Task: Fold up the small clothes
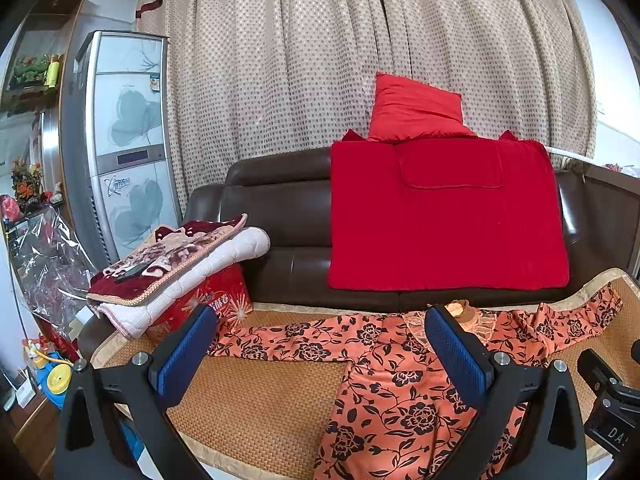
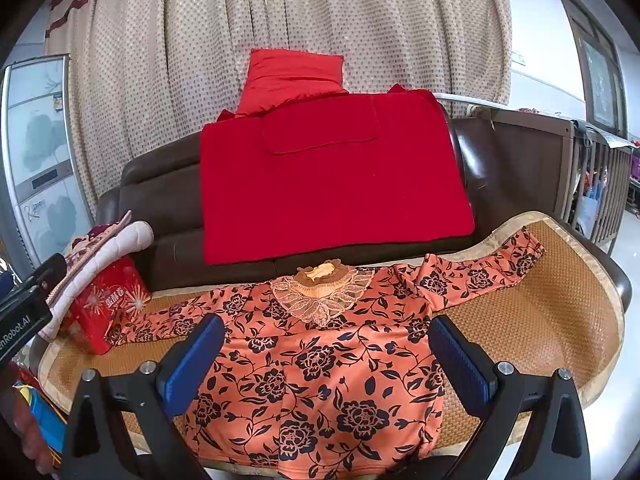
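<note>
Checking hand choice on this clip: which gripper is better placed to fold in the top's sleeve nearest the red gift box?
Left. The left gripper, open, frames that sleeve of the floral top beside the red box. The right gripper, open, faces the body.

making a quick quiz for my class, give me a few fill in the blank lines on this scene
1. The orange floral long-sleeved top lies spread on a woven ____ mat.
2. Both sleeves are stretched ____, not folded.
3. The left claw and right claw are both ____.
4. The red blanket drapes over a brown leather ____.

Missing: bamboo; out; open; sofa
</note>
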### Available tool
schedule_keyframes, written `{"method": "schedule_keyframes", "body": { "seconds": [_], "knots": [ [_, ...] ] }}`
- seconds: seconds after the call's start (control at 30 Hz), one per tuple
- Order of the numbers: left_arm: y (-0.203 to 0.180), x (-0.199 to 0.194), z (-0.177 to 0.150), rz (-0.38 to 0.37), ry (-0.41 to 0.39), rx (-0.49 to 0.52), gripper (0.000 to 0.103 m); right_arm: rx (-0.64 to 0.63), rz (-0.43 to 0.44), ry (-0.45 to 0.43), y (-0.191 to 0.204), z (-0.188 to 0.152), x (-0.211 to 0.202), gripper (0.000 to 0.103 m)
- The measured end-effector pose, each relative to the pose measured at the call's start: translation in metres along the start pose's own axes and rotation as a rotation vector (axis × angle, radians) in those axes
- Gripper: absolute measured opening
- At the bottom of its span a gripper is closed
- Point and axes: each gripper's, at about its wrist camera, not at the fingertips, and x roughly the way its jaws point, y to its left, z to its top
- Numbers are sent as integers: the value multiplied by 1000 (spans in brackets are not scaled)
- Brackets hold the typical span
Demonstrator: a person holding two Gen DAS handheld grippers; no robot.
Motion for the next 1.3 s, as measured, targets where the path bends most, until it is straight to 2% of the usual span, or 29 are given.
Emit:
{"method": "schedule_keyframes", "body": {
  "seconds": [0.57,0.77,0.8,0.9,0.97,1.13,1.27,1.3],
  "knots": [
    [-12,30,1,13,35,19,103,-9,0,31,4,5,32,103],
    [-25,56,-2,24,63,38,103,8,-3,72,-3,6,58,103],
    [-29,62,-2,26,70,45,103,9,-9,100,-6,5,64,103],
    [-42,86,-7,25,99,63,103,27,-10,78,-15,7,83,103],
    [-54,106,-11,12,120,77,103,41,-14,98,-25,7,100,103],
    [-101,196,-50,-107,301,108,103,128,21,133,-91,6,158,103],
    [-143,266,-95,-150,427,151,103,272,-6,180,-199,0,227,103],
    [-150,279,-105,-151,441,155,103,314,-54,172,-238,1,245,103]
  ]
}}
